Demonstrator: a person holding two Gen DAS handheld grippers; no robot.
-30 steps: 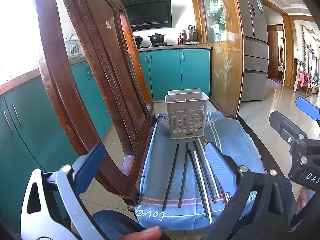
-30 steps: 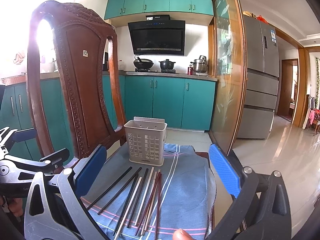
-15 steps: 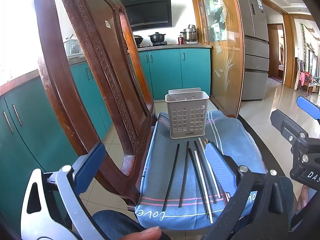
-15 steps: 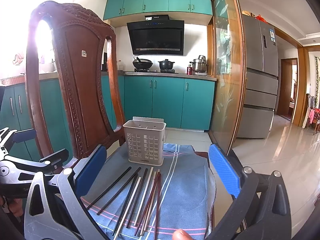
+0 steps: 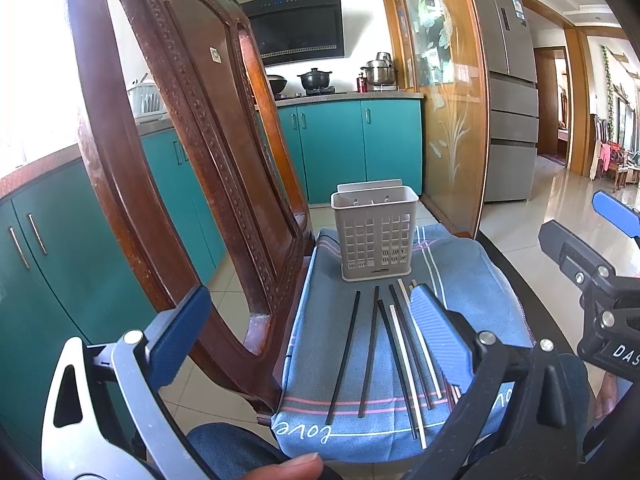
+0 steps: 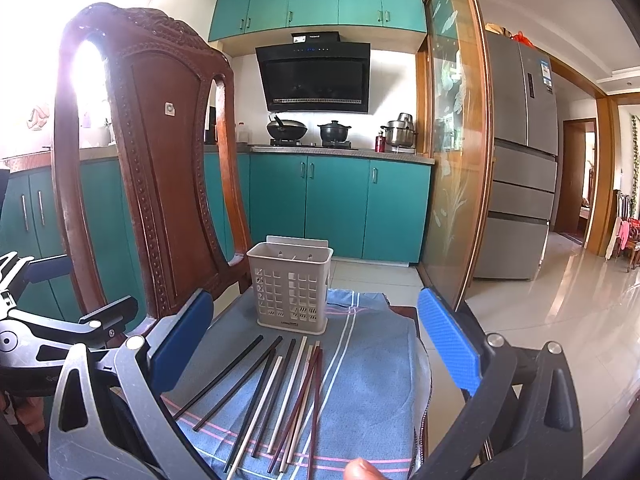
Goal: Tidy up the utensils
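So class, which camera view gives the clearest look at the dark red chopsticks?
The right wrist view: the dark red chopsticks lie in the open on the blue cloth, seen nearly end to end. In the left wrist view the left gripper hides nearly all of them behind its right finger.

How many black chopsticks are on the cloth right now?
4, all on the blue cloth: two apart at left, two among the white ones. The left gripper's fingers may hide more.
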